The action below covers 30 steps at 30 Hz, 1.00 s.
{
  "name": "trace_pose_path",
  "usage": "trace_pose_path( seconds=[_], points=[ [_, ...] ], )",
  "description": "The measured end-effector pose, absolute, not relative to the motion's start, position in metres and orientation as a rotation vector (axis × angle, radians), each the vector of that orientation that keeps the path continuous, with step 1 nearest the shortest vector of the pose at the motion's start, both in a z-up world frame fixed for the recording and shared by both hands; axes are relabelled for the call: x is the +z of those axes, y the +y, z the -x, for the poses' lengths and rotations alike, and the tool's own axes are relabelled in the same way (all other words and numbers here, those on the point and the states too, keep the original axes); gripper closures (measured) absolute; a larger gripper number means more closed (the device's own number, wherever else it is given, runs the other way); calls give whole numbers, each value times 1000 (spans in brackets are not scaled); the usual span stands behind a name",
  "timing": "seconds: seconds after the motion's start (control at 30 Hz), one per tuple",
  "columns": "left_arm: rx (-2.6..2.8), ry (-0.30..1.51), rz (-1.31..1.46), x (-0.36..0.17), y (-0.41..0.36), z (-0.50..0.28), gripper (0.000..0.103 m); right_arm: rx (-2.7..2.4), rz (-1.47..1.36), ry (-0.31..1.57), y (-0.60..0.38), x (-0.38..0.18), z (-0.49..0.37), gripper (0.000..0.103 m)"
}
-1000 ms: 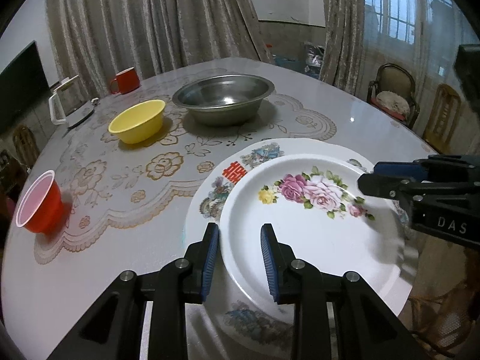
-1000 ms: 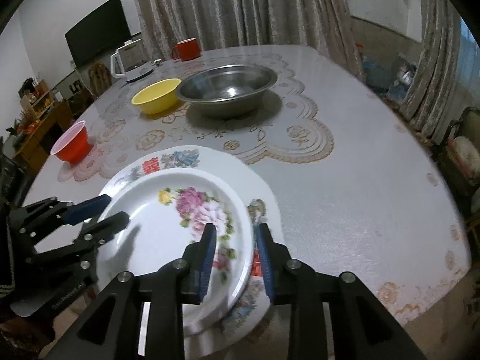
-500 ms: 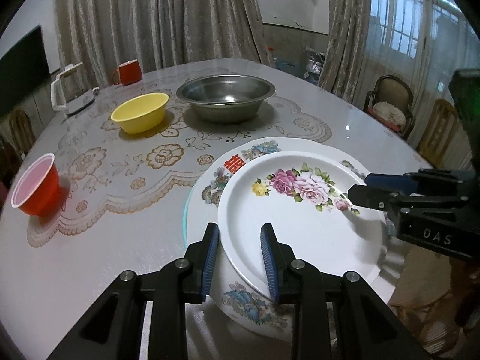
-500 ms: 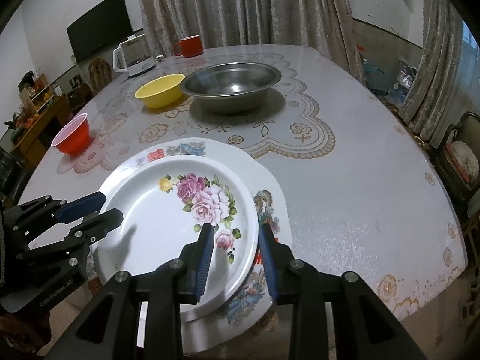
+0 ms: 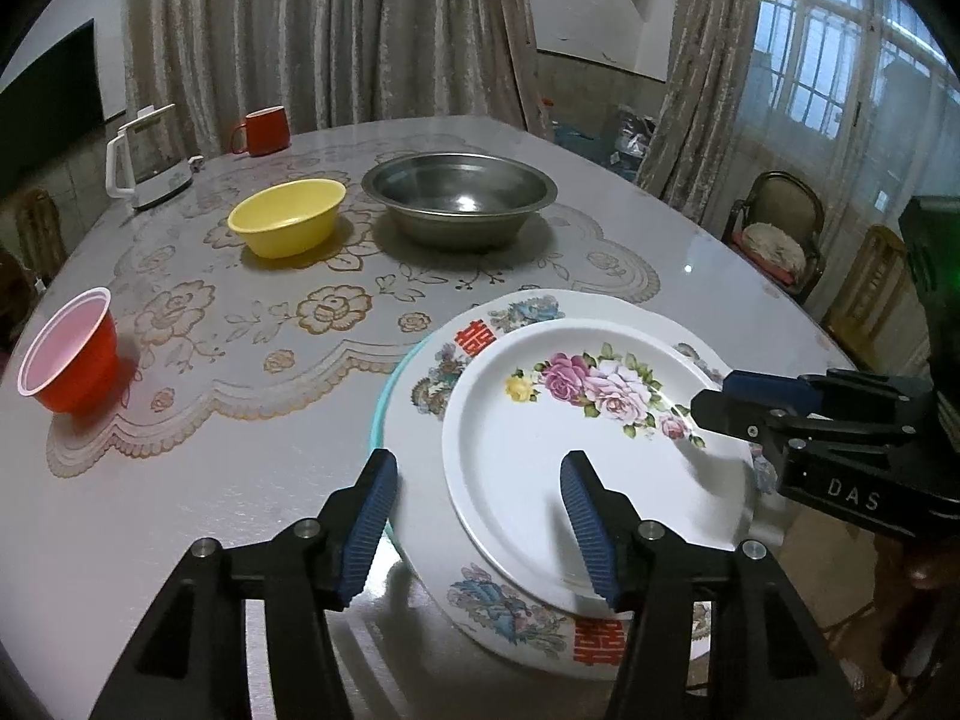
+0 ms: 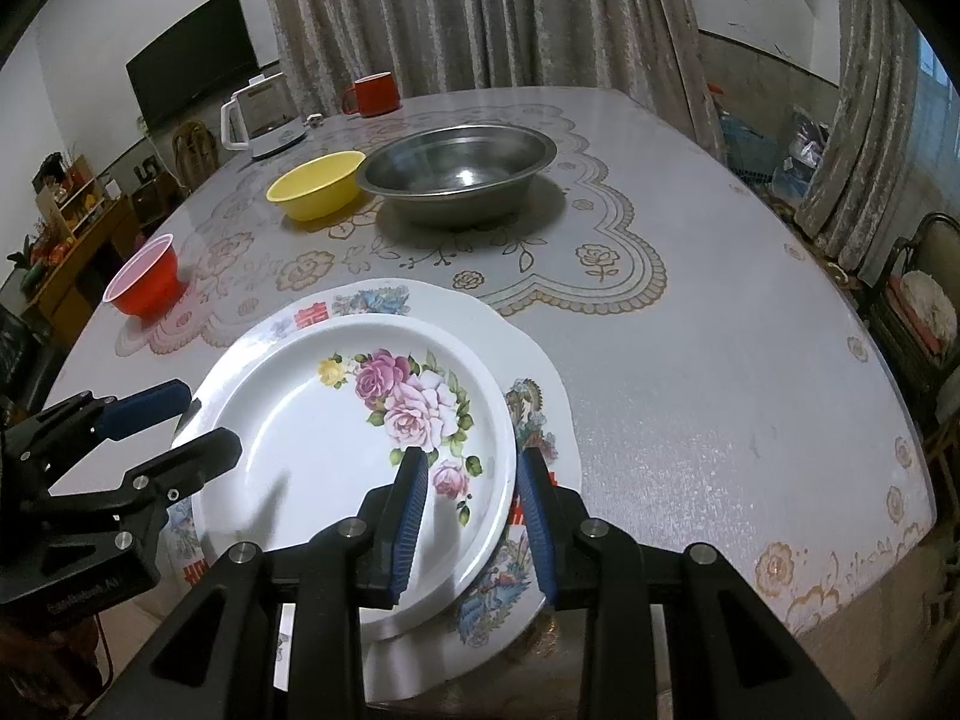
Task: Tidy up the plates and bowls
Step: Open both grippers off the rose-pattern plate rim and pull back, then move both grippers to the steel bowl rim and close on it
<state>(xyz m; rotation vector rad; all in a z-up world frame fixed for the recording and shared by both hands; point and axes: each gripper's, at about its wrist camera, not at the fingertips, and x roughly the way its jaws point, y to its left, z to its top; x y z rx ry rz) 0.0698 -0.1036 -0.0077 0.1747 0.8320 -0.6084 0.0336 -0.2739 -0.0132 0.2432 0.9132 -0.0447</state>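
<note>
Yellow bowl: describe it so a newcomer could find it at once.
On the round table, look to the far side of the lace mat. The yellow bowl sits just left of the steel basin. It is smaller, plastic-looking, and the only yellow dish.

left hand-held gripper — spread wide | rose plate — atop larger plate

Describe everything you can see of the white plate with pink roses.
The round white plate with pink roses looks like glossy ceramic or melamine, with a raised rim and a spray of pink, white and yellow flowers with green leaves. It lies flat on top of a larger white decorated plate with red characters, near the table's edge. The right claw straddles its rim; the left claw stands open around its opposite rim.
</note>
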Motion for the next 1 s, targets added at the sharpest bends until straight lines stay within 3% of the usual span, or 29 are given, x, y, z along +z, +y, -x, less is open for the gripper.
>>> trace_pose_path(
  seconds=[0.37,1.0],
  points=[
    [-572,825,-182,-3,-103,-74,32,-41,-269,921,-278,-14,-34,71],
    [-539,845,-153,0,-100,-95,29,-38,-281,928,-284,-10,-46,71]
  ],
)
